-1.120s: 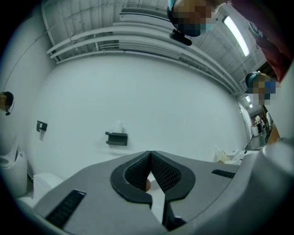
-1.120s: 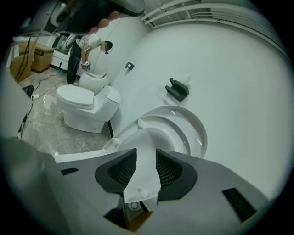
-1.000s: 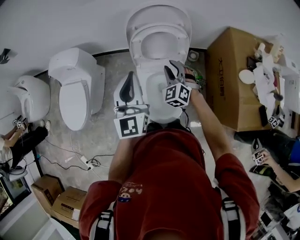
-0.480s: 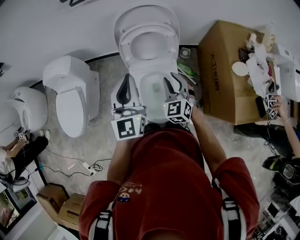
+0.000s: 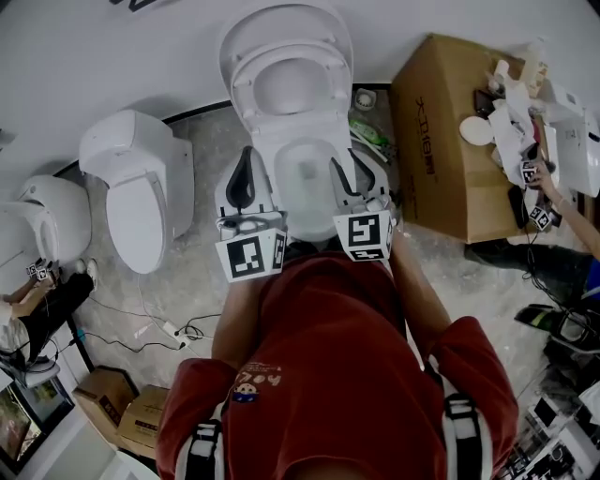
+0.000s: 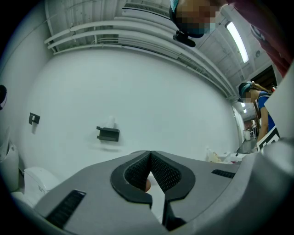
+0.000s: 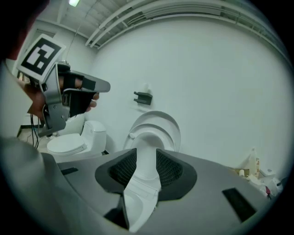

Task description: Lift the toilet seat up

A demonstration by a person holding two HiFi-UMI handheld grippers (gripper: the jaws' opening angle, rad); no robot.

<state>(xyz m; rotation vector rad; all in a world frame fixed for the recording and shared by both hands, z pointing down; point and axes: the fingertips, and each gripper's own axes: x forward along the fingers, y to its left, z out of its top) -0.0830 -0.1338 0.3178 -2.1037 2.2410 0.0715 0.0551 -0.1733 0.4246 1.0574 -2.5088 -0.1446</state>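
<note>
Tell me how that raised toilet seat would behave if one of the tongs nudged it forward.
The toilet seat looks like rigid moulded plastic, so it would probably swing as one stiff piece. It stands raised against the lid, so a nudge past upright would likely drop it onto the bowl. Its glossy surface may be slippery.

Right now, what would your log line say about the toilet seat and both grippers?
toilet seat: raised against lid | left gripper: shut, empty | right gripper: open, empty, by bowl
</note>
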